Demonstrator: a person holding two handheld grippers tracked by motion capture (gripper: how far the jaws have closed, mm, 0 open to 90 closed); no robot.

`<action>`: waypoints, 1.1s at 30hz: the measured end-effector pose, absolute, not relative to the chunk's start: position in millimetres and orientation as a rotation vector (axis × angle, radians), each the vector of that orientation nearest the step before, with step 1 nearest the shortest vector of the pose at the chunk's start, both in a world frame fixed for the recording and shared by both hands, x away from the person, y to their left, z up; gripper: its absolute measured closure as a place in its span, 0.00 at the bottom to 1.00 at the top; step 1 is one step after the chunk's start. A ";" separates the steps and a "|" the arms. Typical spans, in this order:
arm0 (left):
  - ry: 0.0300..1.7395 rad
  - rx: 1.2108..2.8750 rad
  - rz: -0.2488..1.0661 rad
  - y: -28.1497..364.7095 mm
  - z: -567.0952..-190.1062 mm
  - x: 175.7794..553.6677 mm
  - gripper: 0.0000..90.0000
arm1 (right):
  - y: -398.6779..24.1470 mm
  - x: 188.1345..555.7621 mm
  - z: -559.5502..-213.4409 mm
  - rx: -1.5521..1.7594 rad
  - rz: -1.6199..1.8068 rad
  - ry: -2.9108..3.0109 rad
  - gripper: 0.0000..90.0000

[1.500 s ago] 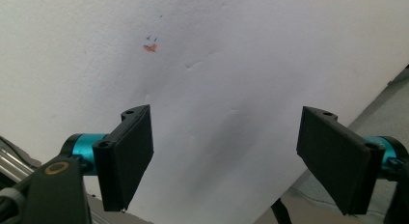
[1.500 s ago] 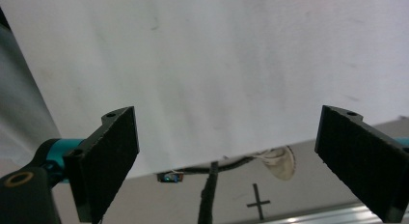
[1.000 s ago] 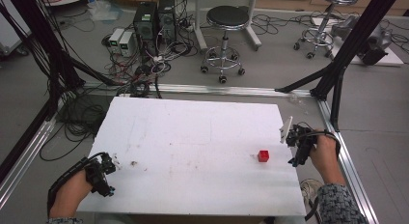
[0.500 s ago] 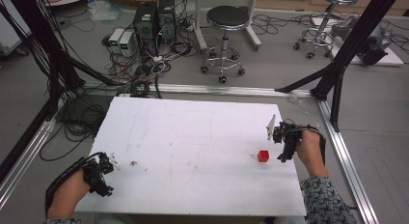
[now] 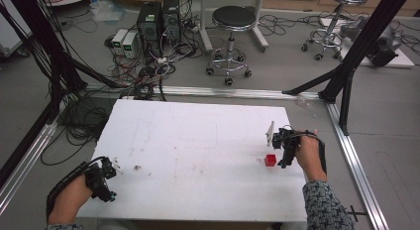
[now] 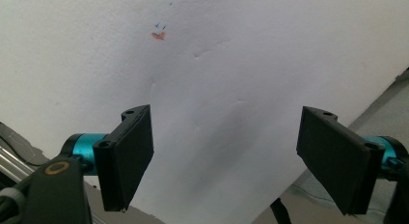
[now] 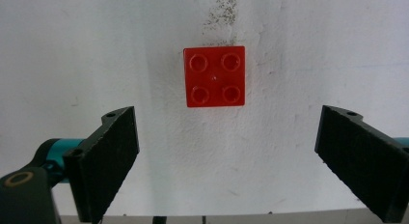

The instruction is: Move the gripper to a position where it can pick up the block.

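A small red four-stud brick (image 5: 270, 160) lies on the white table (image 5: 198, 155) toward its right side. My right gripper (image 5: 279, 151) hovers just right of it, pointing down, held by a hand in a patterned sleeve. In the right gripper view the red brick (image 7: 214, 76) sits ahead of the two black jaws, which stand wide apart; the right gripper (image 7: 226, 161) is open and holds nothing. My left gripper (image 5: 110, 178) rests at the table's front left corner. In the left gripper view the left gripper (image 6: 224, 154) is open over bare white table.
A small orange-brown smudge (image 5: 136, 167) marks the table near the left gripper, seen as an orange mark (image 6: 157, 35) in the left gripper view. Beyond the table are black frame posts (image 5: 356, 46), cables, computer boxes (image 5: 158, 17) and a stool (image 5: 233, 22).
My right gripper has moved left and inward over the table, ending right beside the red brick. The left gripper has barely shifted.
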State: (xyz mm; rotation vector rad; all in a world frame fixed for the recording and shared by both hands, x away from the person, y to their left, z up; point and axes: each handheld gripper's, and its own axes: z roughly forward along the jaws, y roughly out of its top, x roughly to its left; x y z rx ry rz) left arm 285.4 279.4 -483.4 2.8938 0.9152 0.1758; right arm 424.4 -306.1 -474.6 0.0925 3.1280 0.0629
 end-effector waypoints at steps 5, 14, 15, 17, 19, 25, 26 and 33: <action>0.914 2.896 0.162 279.1 -483.9 285.7 0.23 | -301.3 425.8 -487.4 0.093 0.078 3.140 0.08; 0.912 2.895 0.169 278.5 -485.0 285.7 0.23 | -293.3 425.7 -503.8 0.067 0.085 3.160 0.08; 0.909 2.897 0.164 278.4 -484.9 286.0 0.23 | -292.1 425.2 -506.2 0.067 0.087 3.167 0.08; 0.911 2.894 0.167 278.5 -485.0 285.7 0.23 | -290.1 425.0 -509.8 0.050 0.077 3.170 0.08; 0.911 2.894 0.167 278.7 -484.7 285.7 0.23 | -288.1 424.8 -512.7 0.057 0.063 3.182 0.08; 0.909 2.897 0.163 278.4 -485.0 286.0 0.23 | -286.2 426.1 -514.1 0.048 0.054 3.178 0.08; 0.909 2.897 0.163 278.4 -485.0 286.0 0.23 | -286.2 426.1 -514.1 0.048 0.054 3.178 0.08; 0.912 2.888 0.168 278.1 -484.7 285.9 0.23 | -288.5 425.3 -512.6 0.061 0.056 3.175 0.08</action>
